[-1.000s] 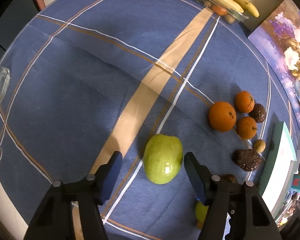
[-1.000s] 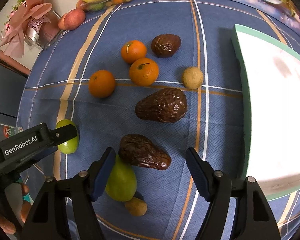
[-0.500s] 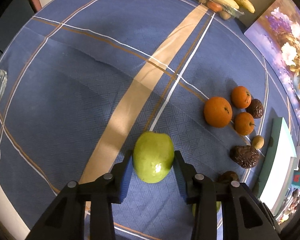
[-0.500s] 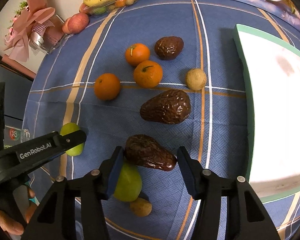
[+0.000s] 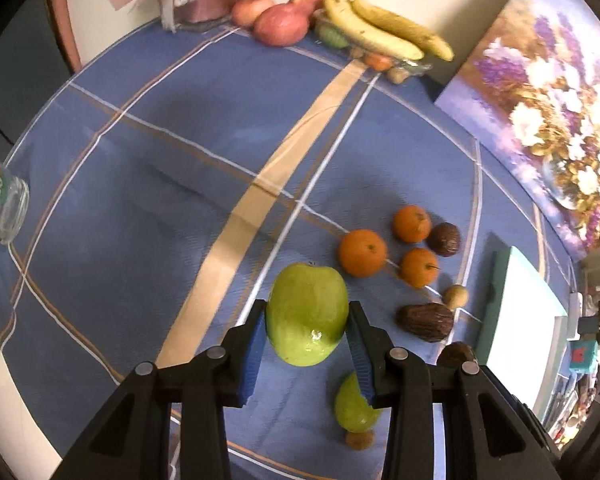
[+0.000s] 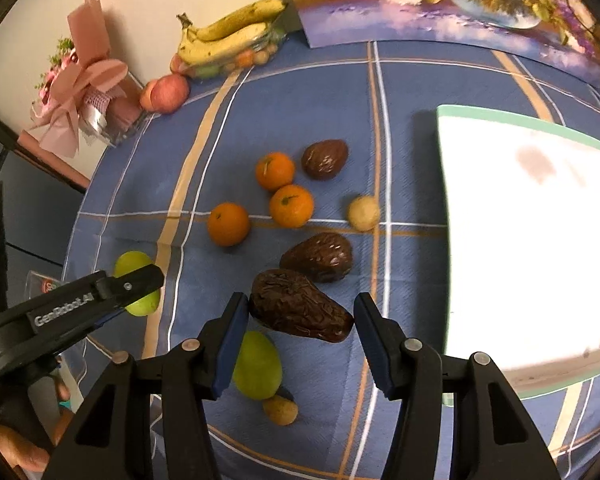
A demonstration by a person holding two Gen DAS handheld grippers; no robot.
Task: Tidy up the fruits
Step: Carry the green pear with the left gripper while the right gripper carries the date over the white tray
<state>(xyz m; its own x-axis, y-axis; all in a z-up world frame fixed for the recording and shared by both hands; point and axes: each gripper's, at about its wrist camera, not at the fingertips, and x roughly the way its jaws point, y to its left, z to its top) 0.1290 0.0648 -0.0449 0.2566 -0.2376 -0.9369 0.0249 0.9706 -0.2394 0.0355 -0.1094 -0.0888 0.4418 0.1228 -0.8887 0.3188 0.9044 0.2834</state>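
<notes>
My left gripper (image 5: 308, 314) is shut on a green apple (image 5: 306, 300), which hangs a little above the blue checked tablecloth (image 5: 140, 200). In the right wrist view that apple (image 6: 132, 260) shows behind the left gripper's fingers (image 6: 140, 280) at the left. My right gripper (image 6: 301, 308) is shut on a dark brown wrinkled avocado (image 6: 292, 300), held lengthwise between the pads and off the cloth. Under it lie a green pear (image 6: 257, 364) and a small brown fruit (image 6: 280, 410).
Three oranges (image 6: 228, 224), two more dark avocados (image 6: 318, 257) and a small tan fruit (image 6: 363, 213) lie mid-table. A white board with a green edge (image 6: 520, 240) lies right. Bananas (image 6: 228, 36), red apples (image 6: 168, 92), a bouquet and a painting stand at the back; a glass jar (image 5: 4, 208) stands at the left edge.
Both grippers went from open to shut, the left on the green apple and the right on the avocado. Both have since risen with their fruit, so more of the table shows.
</notes>
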